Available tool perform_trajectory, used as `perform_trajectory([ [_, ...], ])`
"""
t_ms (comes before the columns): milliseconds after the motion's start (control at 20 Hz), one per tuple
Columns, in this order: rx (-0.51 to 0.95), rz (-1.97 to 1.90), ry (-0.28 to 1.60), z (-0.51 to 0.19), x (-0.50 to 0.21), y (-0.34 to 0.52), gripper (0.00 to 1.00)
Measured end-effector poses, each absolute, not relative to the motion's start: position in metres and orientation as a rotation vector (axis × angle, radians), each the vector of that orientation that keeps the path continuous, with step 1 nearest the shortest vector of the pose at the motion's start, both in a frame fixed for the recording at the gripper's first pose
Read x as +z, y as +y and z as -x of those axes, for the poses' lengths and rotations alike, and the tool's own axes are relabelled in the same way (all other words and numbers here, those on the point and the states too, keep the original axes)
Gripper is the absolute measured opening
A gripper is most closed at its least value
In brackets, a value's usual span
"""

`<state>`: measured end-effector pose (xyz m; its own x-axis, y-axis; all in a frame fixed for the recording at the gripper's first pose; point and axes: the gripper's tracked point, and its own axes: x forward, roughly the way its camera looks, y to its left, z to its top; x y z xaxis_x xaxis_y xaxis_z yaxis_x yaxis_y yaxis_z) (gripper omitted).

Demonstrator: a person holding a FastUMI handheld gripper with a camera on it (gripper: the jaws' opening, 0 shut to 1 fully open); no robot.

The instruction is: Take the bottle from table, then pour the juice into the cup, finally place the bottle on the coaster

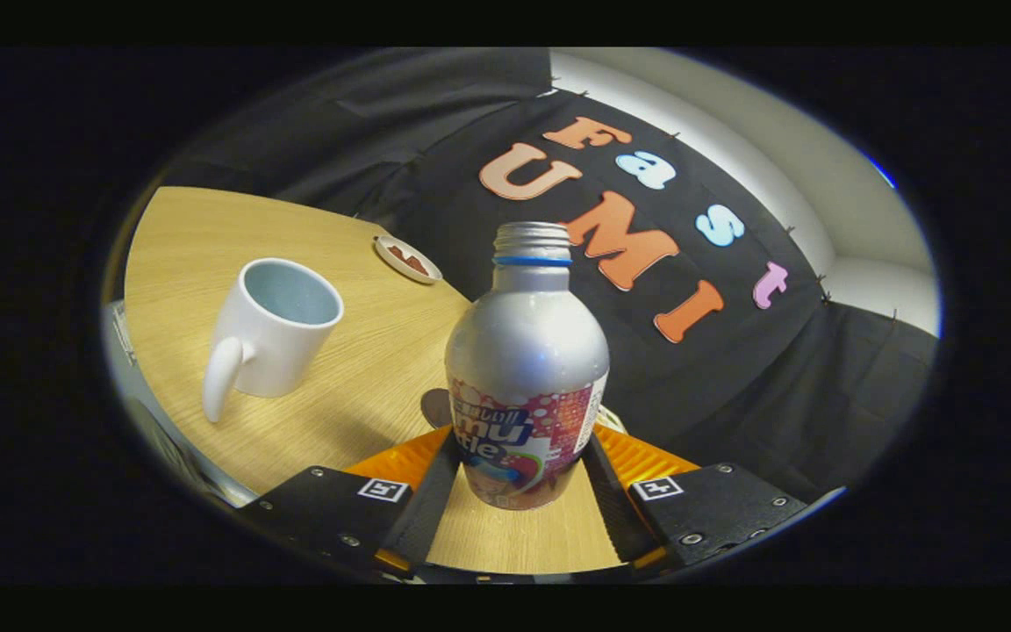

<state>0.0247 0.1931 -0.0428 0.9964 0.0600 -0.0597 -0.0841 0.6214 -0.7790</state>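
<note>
A silver aluminium bottle (527, 351) with a colourful label and a blue ring under its open, capless neck stands upright between my fingers. My gripper (519, 449) is shut on the bottle, one finger pressed against each side of its lower body. A white mug (273, 329) stands on the wooden table (365, 377) ahead and to the left of the fingers, handle facing me, and its inside looks empty. Beyond the mug, near the table's far edge, lies a small round coaster (407, 259) with a pale rim and a brown centre.
The table's near-left edge (163, 430) runs close behind the mug. The black cloth wall (734, 386) hangs right behind the table's far edge and to the right of the bottle. Bare wood lies between mug, coaster and bottle.
</note>
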Motion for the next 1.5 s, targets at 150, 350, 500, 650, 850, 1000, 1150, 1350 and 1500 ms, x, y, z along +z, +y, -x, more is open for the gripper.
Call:
perform_trajectory([
  [150, 0.082, 1.000, -0.006, -0.026, -0.039, 0.204, 0.77],
  [350, 0.055, 1.149, -0.062, -0.033, -0.028, 0.211, 0.77],
  [500, 0.032, 1.271, -0.101, -0.039, -0.022, 0.215, 0.77],
  [650, 0.027, 1.369, -0.139, -0.038, -0.018, 0.222, 0.77],
  [850, 0.012, 1.434, -0.160, -0.041, -0.013, 0.220, 0.77],
  [1000, -0.005, 1.496, -0.187, -0.043, -0.004, 0.220, 0.77],
  [1150, -0.012, 1.533, -0.195, -0.046, 0.001, 0.218, 0.77],
  [1350, -0.029, 1.580, -0.200, -0.046, 0.007, 0.218, 0.77],
  [1500, -0.029, 1.616, -0.204, -0.045, 0.010, 0.217, 0.77],
])
